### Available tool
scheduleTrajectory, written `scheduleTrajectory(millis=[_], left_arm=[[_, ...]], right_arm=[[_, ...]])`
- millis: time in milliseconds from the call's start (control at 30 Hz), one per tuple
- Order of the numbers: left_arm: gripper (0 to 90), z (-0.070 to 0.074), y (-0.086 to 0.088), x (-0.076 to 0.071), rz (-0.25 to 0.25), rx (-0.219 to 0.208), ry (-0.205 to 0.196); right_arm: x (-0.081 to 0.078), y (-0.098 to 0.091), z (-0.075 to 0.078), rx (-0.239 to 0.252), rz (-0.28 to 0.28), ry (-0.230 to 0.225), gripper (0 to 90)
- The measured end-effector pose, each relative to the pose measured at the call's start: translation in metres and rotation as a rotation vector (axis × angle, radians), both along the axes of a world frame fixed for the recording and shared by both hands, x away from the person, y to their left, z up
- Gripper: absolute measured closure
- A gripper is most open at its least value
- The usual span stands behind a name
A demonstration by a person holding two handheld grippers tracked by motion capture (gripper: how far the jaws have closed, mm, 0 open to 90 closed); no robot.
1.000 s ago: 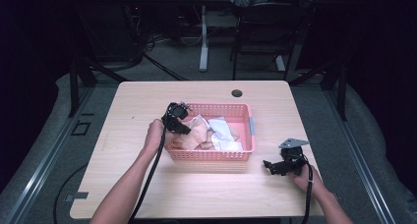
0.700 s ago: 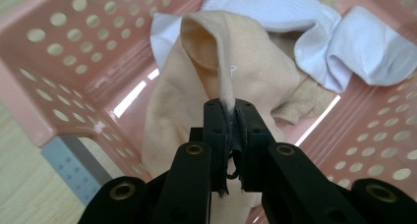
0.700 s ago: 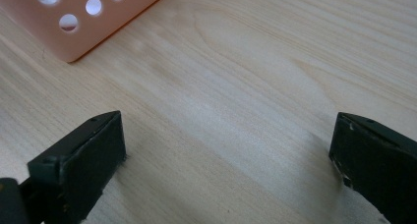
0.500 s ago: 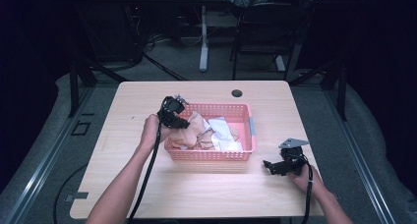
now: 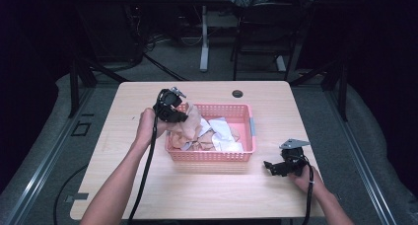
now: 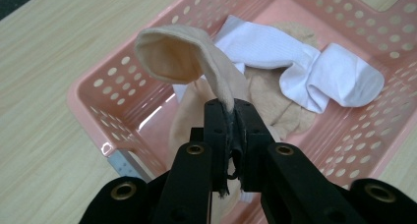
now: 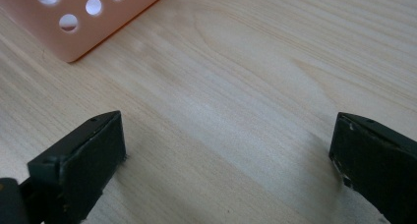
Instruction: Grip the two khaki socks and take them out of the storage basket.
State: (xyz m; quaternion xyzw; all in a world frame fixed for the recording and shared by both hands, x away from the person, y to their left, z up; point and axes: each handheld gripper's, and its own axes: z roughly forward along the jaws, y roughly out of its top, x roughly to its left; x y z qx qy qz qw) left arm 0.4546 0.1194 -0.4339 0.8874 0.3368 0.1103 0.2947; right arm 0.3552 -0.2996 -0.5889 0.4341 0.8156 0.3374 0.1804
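left gripper (image 6: 229, 113) lifted beige sock (image 6: 187, 57) higher; basket (image 5: 246, 117) unmoved

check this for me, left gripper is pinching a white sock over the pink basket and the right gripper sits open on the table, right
Not quite: the sock in the left gripper is beige, not white. The left gripper view shows it pinched between the shut jaws, while the white sock lies in the pink basket. The rest holds: the right gripper is open over the table.

Light wood counter (image 5: 197, 190) with a black grommet hole (image 5: 237, 93) near its far edge, on grey floor (image 5: 39, 146) with metal rails (image 5: 34, 185) either side; dark room behind, white desk leg (image 5: 204, 37), cables (image 5: 148, 42) on floor.
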Motion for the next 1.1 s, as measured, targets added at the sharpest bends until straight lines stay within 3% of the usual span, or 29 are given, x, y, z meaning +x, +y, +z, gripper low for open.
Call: scheduleTrajectory(millis=[567,1100], left_arm=[[85.0,0.034,0.007,-0.002,0.001,-0.021,-0.05],[85.0,0.055,0.037,-0.005,0.059,-0.024,-0.093]], right_arm=[[0.0,0.0,0.0,0.004,0.002,0.0,0.0],[0.0,0.0,0.0,0.004,0.001,0.0,0.0]])
